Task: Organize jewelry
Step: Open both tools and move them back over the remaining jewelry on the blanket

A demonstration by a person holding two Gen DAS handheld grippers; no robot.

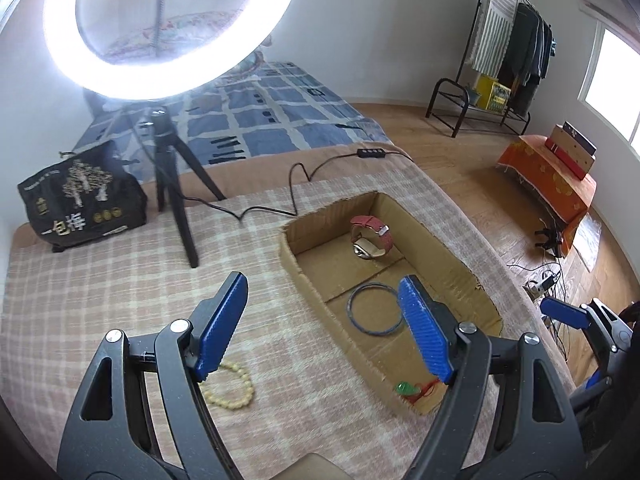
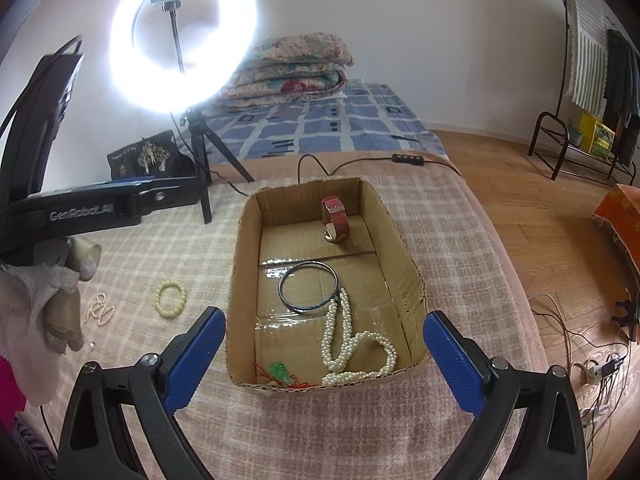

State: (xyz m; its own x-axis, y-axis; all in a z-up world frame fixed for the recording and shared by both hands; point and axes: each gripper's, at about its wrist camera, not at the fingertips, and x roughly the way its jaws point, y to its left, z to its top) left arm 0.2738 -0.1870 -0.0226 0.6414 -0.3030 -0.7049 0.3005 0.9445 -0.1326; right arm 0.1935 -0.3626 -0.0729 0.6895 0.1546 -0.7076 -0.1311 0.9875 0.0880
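A cardboard box (image 2: 404,248) lies on the checked blanket. Inside it are a red-strapped watch (image 2: 335,219), a dark metal bangle (image 2: 308,286), a long pearl necklace (image 2: 352,344) and a green pendant on red cord (image 2: 280,371). The watch (image 1: 370,236), bangle (image 1: 375,308) and pendant (image 1: 406,389) also show in the left wrist view. A cream bead bracelet (image 1: 232,386) lies left of the box, by my left gripper (image 1: 324,328), which is open and empty. My right gripper (image 2: 324,364) hangs open and empty over the box's near end. The bracelet (image 2: 171,299) and a small pearl piece (image 2: 100,310) rest on the blanket.
A lit ring light on a tripod (image 2: 200,152) stands behind the box, its cable (image 1: 296,184) trailing across the blanket. A black bag (image 1: 80,200) sits at the far left. A gloved hand (image 2: 60,304) holds the left gripper. Cables and a power strip (image 2: 600,368) lie on the floor at right.
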